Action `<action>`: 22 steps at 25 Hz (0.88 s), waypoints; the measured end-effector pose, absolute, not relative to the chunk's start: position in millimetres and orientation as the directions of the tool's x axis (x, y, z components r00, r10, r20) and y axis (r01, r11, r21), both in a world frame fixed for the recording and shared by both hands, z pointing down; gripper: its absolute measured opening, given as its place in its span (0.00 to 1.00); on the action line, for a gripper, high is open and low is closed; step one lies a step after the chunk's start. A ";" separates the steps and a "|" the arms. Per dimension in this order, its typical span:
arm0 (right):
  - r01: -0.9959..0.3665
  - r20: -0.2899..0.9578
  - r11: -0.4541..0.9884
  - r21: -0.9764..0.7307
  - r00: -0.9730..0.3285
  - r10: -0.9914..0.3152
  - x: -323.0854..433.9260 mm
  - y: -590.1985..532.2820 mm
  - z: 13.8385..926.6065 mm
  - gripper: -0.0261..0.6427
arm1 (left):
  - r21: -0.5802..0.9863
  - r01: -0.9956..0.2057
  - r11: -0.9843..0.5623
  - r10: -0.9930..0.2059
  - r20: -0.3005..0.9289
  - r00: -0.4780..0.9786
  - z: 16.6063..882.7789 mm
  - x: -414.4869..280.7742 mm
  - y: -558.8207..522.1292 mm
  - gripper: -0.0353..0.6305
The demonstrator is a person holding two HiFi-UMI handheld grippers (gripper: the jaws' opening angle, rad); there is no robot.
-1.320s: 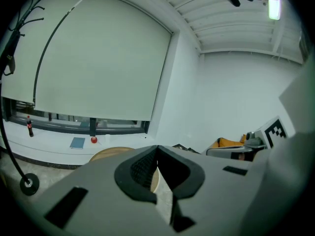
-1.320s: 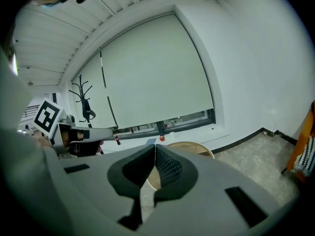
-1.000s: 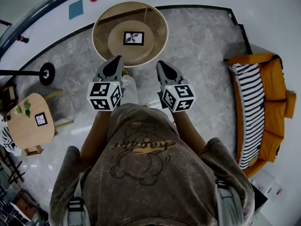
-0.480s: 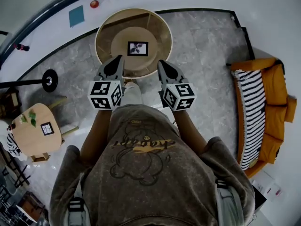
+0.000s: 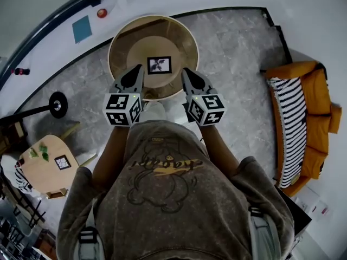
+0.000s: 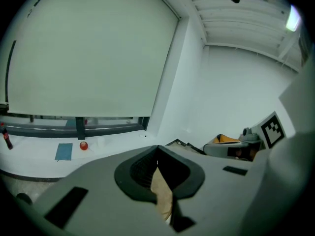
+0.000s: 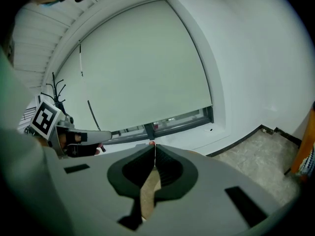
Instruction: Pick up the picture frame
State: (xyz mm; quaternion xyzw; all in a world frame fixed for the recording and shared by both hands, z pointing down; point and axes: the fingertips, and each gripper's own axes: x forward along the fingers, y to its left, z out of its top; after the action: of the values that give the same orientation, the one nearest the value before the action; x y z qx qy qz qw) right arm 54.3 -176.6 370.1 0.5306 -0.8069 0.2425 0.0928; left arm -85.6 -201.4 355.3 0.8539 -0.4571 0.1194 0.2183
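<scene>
A small black picture frame [image 5: 159, 65] with a leaf print lies flat in the middle of a round wooden table [image 5: 184, 39], seen in the head view. My left gripper [image 5: 139, 68] hangs over the table's near left rim, left of the frame, its jaws shut on nothing. My right gripper [image 5: 185, 72] is over the near right rim, right of the frame, shut and empty too. In the left gripper view the closed jaws [image 6: 157, 149] show only a sliver of table between them; the right gripper view [image 7: 154, 147] shows the same. The frame is hidden in both gripper views.
An orange sofa [image 5: 320, 107] with a striped throw stands at the right. A second small wooden table [image 5: 40, 169] with a framed picture is at the lower left. A black floor-lamp base [image 5: 58, 104] is on the grey floor at the left. A white wall and window [image 6: 88, 58] lie ahead.
The person has walked toward the round table: it and the frame have come nearer, and both grippers now reach over its near rim. Jaws stayed shut.
</scene>
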 end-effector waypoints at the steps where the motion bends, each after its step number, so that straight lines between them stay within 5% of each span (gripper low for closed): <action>1: -0.903 0.411 0.312 -0.295 -0.414 -0.812 52.8 -183.3 372.0 0.07 | 0.264 -0.828 -0.494 -0.722 0.405 0.561 356.3 -86.5 -207.0 0.08; 22: -0.899 0.447 0.316 -0.303 -0.427 -0.786 44.0 -241.5 384.8 0.07 | 0.276 -0.808 -0.521 -0.678 0.441 0.588 373.4 -81.6 -263.7 0.08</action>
State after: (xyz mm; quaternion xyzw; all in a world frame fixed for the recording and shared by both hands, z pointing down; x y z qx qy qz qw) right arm 44.0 -241.5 384.8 0.5239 -0.8039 0.2594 0.1089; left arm -81.6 -263.7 373.4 0.8607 -0.4315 0.1405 0.2309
